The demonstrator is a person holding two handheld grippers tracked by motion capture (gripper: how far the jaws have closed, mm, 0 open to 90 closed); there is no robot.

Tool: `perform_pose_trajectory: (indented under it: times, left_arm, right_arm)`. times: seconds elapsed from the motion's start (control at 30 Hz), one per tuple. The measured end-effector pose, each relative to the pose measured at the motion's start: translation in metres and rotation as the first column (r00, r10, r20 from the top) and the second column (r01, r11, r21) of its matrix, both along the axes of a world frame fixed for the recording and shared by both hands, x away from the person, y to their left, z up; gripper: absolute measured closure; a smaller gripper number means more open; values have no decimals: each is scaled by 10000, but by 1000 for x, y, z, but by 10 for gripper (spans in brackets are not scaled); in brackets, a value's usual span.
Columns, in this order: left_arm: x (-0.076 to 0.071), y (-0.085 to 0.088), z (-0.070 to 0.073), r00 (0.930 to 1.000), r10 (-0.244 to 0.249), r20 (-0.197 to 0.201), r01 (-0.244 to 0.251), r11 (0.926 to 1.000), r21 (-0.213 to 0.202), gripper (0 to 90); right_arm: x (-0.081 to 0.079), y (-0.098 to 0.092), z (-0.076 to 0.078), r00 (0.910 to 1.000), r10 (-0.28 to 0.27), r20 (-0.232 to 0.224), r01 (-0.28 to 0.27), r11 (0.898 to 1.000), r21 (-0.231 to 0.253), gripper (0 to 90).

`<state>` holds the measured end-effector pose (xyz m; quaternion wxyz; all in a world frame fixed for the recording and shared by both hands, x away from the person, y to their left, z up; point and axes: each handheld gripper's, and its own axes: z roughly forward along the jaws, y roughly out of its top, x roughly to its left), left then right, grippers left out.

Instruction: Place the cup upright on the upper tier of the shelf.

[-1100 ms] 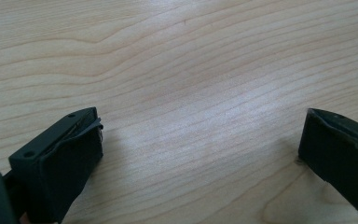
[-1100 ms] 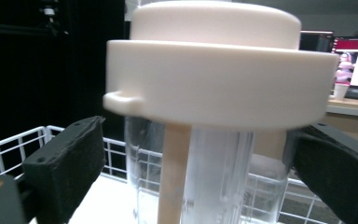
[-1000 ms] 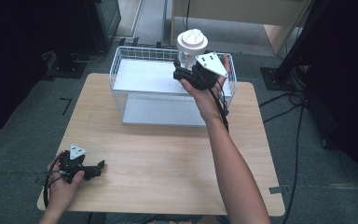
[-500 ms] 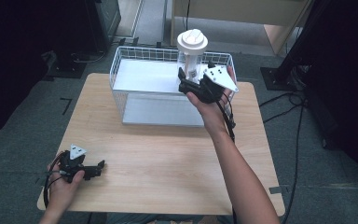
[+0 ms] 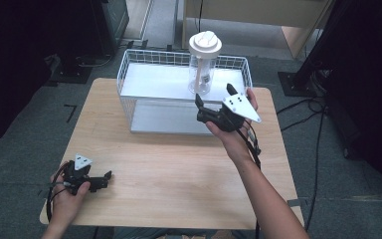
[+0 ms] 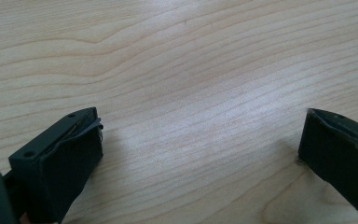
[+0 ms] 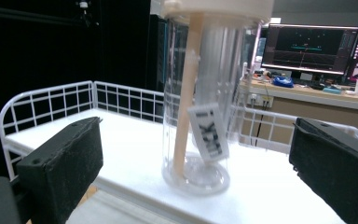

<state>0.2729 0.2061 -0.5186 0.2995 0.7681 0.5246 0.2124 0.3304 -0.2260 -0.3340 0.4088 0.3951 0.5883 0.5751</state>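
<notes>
A clear plastic canister (image 5: 202, 69) with a white lid stands upright in the right part of a white wire basket (image 5: 124, 64) at the back of the wooden table (image 5: 179, 169). My right gripper (image 5: 214, 94) hovers open just in front of it, not touching. In the right gripper view the canister (image 7: 200, 140) stands beyond and between the wide jaws, with a beige stick and a label tag inside it. At the table's near left corner my left gripper (image 5: 103, 181) rests open. Bare wood lies between its fingertips (image 6: 200, 126).
The basket's white floor (image 7: 121, 140) stretches left of the canister, with wire walls (image 7: 42, 100) around it. Cables (image 5: 318, 144) trail on the floor right of the table. Dark stands flank the table at the back. A desk with monitors (image 7: 312, 46) stands beyond the basket.
My right gripper has drawn back from the canister toward the person and a little lower. The canister stays standing in the basket. The left gripper has not moved.
</notes>
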Motion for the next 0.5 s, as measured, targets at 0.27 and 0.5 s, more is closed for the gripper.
perform_pose_trajectory:
  times: [0.27, 0.5]
  left_arm:
    - [0, 0, 0, 10000, -6, -16, 6, 10000, 10, 0]
    - [0, 0, 0, 10000, 46, -20, -46, 10000, -36, 0]
  right_arm:
    - [-22, -22, -20, 9996, -205, -168, 204, 9998, -72, 30]
    - [-35, -45, -41, 9984, -376, -432, 372, 9993, -96, 30]
